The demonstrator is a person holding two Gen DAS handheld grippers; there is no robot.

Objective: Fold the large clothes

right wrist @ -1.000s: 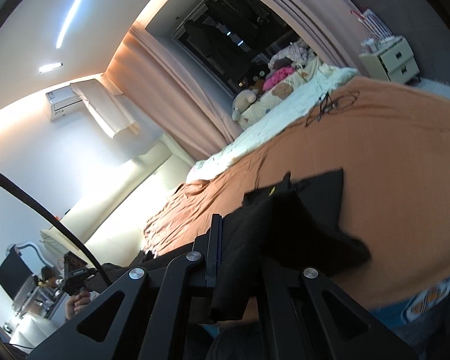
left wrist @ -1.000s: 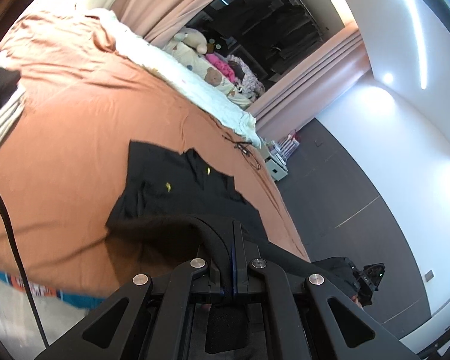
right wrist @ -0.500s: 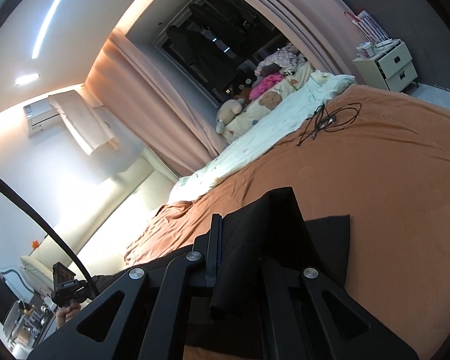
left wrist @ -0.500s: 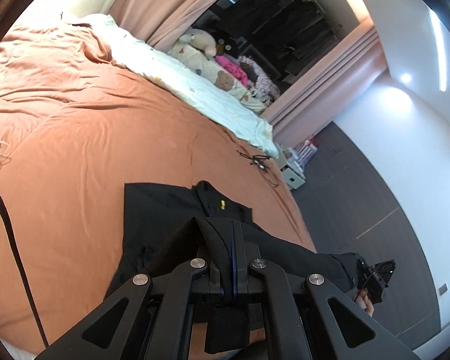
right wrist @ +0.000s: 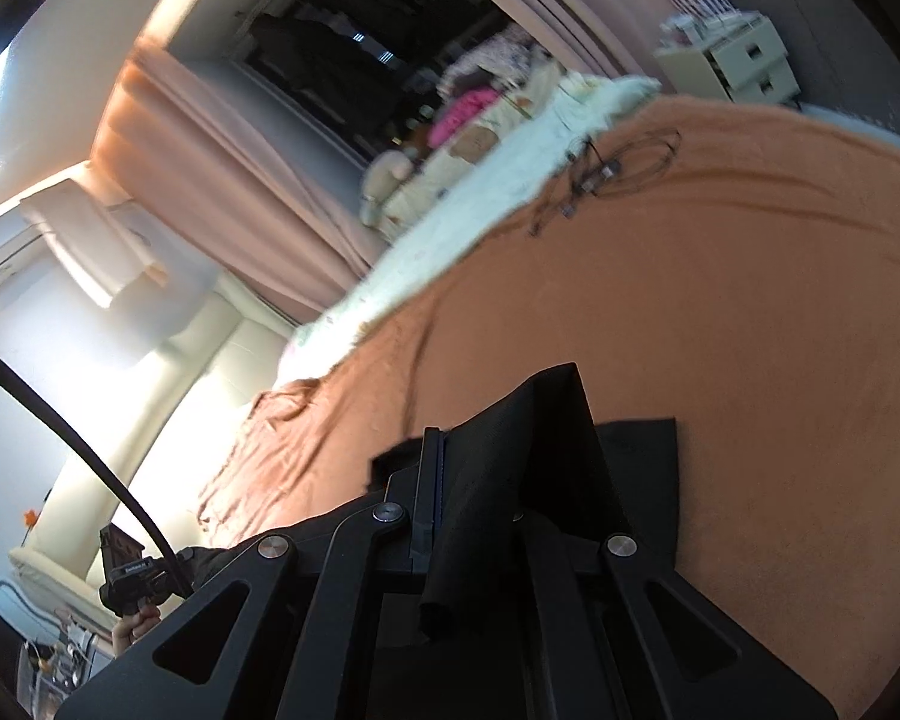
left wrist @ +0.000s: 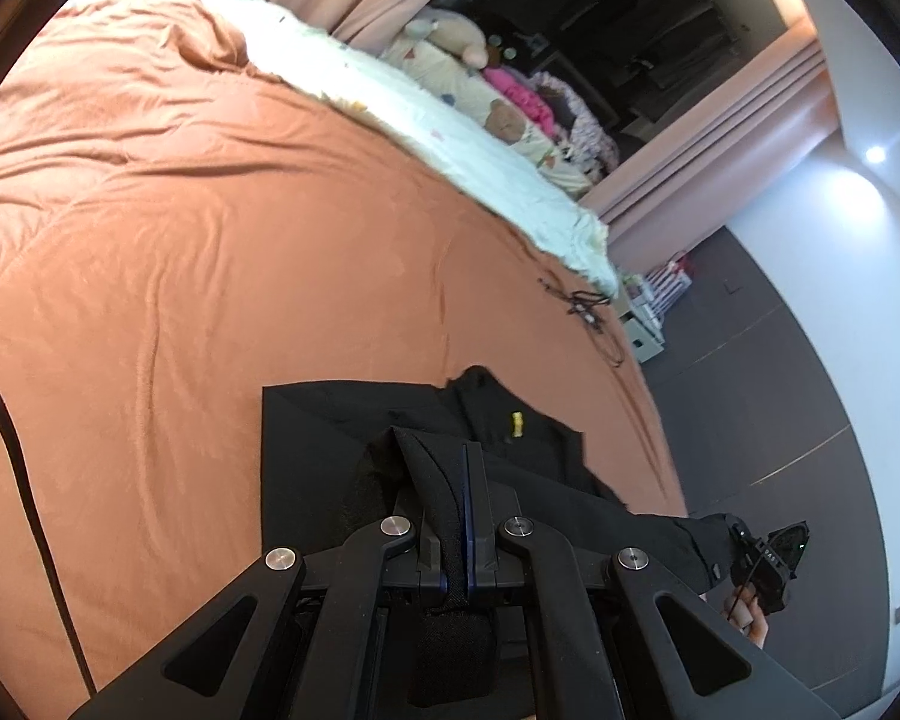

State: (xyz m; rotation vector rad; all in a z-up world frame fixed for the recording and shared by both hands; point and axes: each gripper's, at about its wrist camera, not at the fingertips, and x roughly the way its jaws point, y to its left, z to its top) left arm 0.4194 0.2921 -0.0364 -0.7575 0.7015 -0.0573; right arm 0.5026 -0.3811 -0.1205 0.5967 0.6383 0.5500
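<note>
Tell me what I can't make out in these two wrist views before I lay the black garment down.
- Black garment, near hem: left wrist view, hidden behind the left gripper frame.
- Garment's spread on the orange bedspread: right wrist view, covered by the right gripper and the lifted fold.
- Cables: right wrist view, motion-blurred, type unreadable.
- Yellow mark: left wrist view, too small.

No legible text anywhere.

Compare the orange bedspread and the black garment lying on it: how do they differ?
The orange bedspread covers nearly the whole bed; the black garment takes only a small patch near its edge. The bedspread lies flat and free; the garment is partly lifted, pinched by the left gripper and right gripper. Both are plain-coloured cloth.
</note>
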